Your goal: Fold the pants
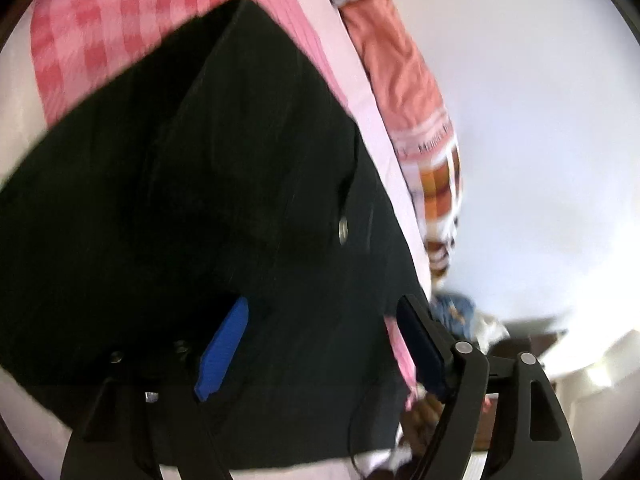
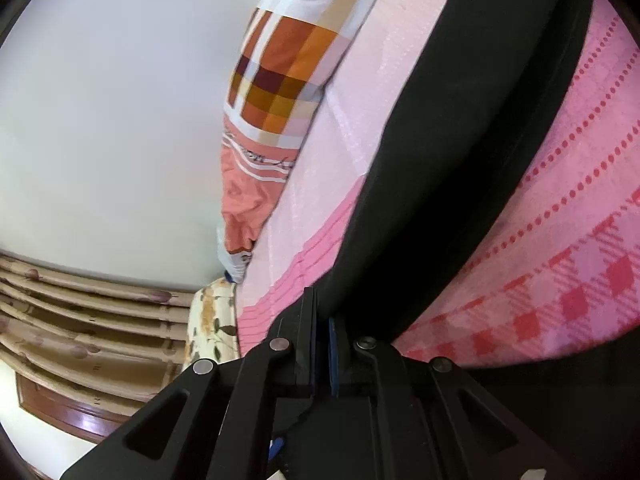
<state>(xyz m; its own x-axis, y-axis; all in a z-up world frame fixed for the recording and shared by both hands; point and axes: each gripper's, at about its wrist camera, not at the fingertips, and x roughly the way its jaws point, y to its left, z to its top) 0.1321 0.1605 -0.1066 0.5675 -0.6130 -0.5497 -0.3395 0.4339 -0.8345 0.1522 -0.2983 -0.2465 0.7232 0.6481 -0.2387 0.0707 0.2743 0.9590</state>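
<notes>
Your left gripper point(image 1: 320, 344) has its jaws wide apart. One blue pad point(image 1: 222, 350) lies over the black pants point(image 1: 200, 160), and the other dark pad sits just past the right edge of the cloth. Neither pad squeezes the cloth, so this gripper holds nothing. A small round metal button point(image 1: 343, 229) shows on the pants a little way in front of the pads.

Your right gripper point(image 2: 322, 320) has its jaws shut tight. The black pants point(image 2: 460, 140) come right down to the tips, and the edge of the cloth looks pinched between them, though the spot itself is dark and hard to see.

The pants lie spread on the bed, on top of a pink sheet point(image 2: 580, 240). In the left wrist view they fill most of the near part of the bed, with a folded flap lying across the top. In the right wrist view they run as a long black band from the gripper away toward the far edge of the bed.

Along one edge of the bed lies a pillow point(image 2: 280, 80) with orange, brown and white squares and a plain orange part. Behind it is a white wall point(image 2: 100, 120). Near the corner of the bed, tan curtains point(image 2: 80, 320) hang in folds.
</notes>
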